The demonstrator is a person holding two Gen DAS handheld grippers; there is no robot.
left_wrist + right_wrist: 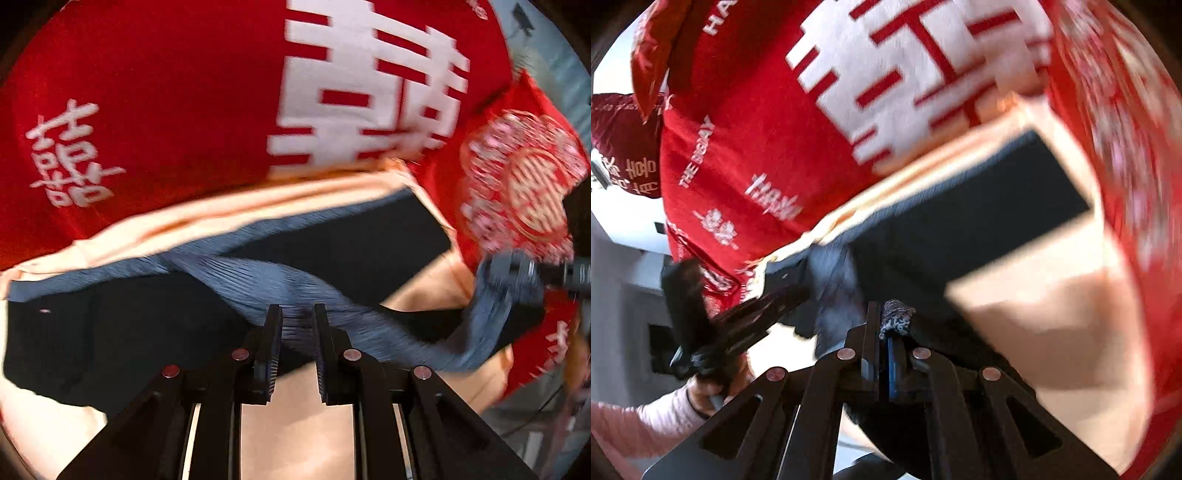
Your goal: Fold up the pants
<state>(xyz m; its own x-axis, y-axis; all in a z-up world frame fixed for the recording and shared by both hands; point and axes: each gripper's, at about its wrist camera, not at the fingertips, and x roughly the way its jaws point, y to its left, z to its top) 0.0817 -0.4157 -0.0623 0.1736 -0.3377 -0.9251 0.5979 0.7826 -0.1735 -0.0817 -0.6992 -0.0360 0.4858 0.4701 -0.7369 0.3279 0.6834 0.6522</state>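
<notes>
Pants [332, 251]: dark navy fabric with a blue-grey ribbed waistband [258, 273], lying partly lifted and rumpled on a pale peach surface [295, 424], in front of a red blanket [166, 110] printed with white characters.

Left gripper [297, 321]: jaws nearly together, clamped on the ribbed waistband, which bunches between the pads.

Right gripper [888, 325]: jaws pressed together on a gathered wad of the pants' edge; dark cloth hangs from it.

A hand in a pale pink sleeve [646, 417] grasps the left gripper's handle.
</notes>
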